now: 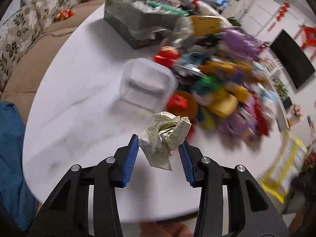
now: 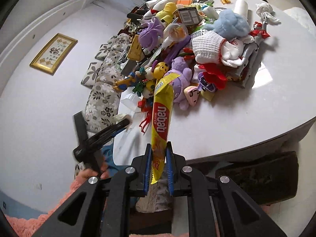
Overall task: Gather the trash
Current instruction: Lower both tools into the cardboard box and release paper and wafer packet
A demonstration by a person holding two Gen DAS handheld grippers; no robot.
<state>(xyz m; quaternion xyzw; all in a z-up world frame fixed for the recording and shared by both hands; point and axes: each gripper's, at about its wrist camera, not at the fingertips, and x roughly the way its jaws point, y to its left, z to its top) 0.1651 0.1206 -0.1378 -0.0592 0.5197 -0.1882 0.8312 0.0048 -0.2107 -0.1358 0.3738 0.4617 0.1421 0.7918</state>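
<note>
In the left wrist view my left gripper (image 1: 160, 141) is shut on a crumpled ball of cream paper (image 1: 166, 136) and holds it above the white round table (image 1: 83, 118). In the right wrist view my right gripper (image 2: 159, 148) is shut on a yellow Nabati wafer wrapper (image 2: 162, 114), which sticks up and forward over the table's near edge (image 2: 237, 138). The left gripper also shows in the right wrist view (image 2: 110, 132) at the left, with the pale paper at its tip.
A big pile of plush toys and plastic toys (image 2: 187, 45) covers the middle of the table. A clear plastic box (image 1: 146, 83) and a dark box (image 1: 136, 23) stand beside the pile. A floral sofa (image 1: 23, 25) lies beyond the table. A dark bin (image 2: 256, 177) sits below the table edge.
</note>
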